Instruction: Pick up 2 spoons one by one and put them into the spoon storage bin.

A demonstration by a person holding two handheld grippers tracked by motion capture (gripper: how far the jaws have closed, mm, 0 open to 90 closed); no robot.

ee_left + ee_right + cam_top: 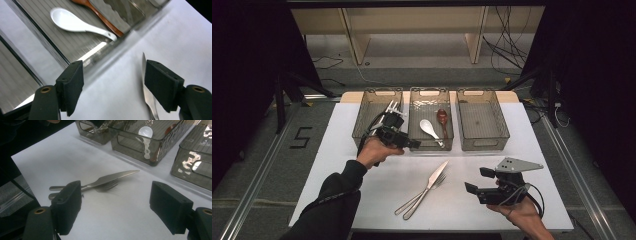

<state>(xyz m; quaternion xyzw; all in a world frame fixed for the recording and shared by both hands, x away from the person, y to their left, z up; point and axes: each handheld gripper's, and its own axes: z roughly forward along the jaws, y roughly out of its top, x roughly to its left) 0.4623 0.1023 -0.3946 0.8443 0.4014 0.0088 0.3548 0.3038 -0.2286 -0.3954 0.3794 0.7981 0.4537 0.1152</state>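
Right gripper (477, 181): jaws spread wide, empty, hovering low over the white table (542, 200). Knife (428, 188) and fork (424, 192): plain steel, lying crossed just to that gripper's left, long axes running from near-left to far-right, tips toward the bins. Likely nearer the right hand. Left gripper (411, 144): also spread, empty, at the middle bin (430, 146) holding a white spoon (429, 128) and a brown spoon (442, 120).

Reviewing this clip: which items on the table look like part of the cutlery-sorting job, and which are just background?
Likely part of the job:
knife and fork, crossed on the table
white spoon and brown spoon in the middle bin
left bin, right bin
left gripper, right gripper, both open

Just background:
wooden shelving
floor cables
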